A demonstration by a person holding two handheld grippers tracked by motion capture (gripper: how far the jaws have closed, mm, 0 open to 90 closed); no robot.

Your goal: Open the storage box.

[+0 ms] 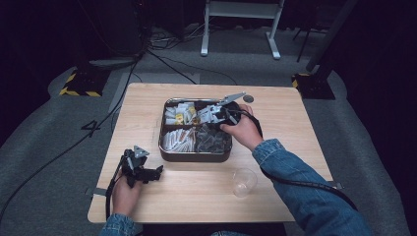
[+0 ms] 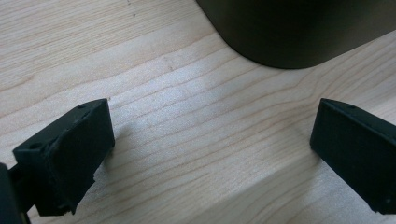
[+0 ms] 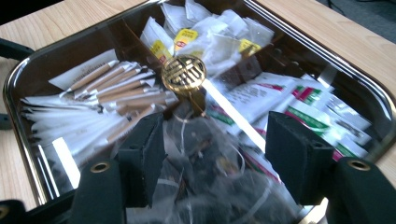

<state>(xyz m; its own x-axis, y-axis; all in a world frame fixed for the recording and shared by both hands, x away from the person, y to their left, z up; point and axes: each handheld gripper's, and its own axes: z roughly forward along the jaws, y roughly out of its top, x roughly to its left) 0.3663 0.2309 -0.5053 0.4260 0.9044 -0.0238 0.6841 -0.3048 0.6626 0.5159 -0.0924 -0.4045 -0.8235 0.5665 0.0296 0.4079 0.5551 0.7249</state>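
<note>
Looking down on a pale wooden table (image 1: 147, 108) in a dark room, with grey carpet and cables behind. Sitting near the table's middle: a dark metal tray (image 1: 194, 156) split into four compartments.

Hovering over the tray's right half, held from the near right side: the right gripper (image 1: 204, 117). In the right gripper view, its tips (image 3: 215, 158) are standing partly apart, straddling the clear bags (image 3: 205, 186) in the tray's near-right compartment. Gripping nothing, as far as can be told.

Resting on the table just off the tray's near-left corner: the left gripper (image 1: 156, 171). In its own view (image 2: 212, 140), the jaws are spreading wide over bare wood, clamping nothing, with the tray's dark wall just ahead.

Standing upright on the table, near the tray's near-right corner but apart from it: a clear cup (image 1: 244, 182).

Lying in the tray's near-left compartment: paper-wrapped sticks (image 3: 116, 88). Filling the other two compartments: white tea bags (image 3: 205, 42) with yellow tags, and flat sachets (image 3: 299, 102) printed in green and red.

Sticking up at the tray's centre, where the dividers are crossing: a small brass knob (image 3: 183, 73).
</note>
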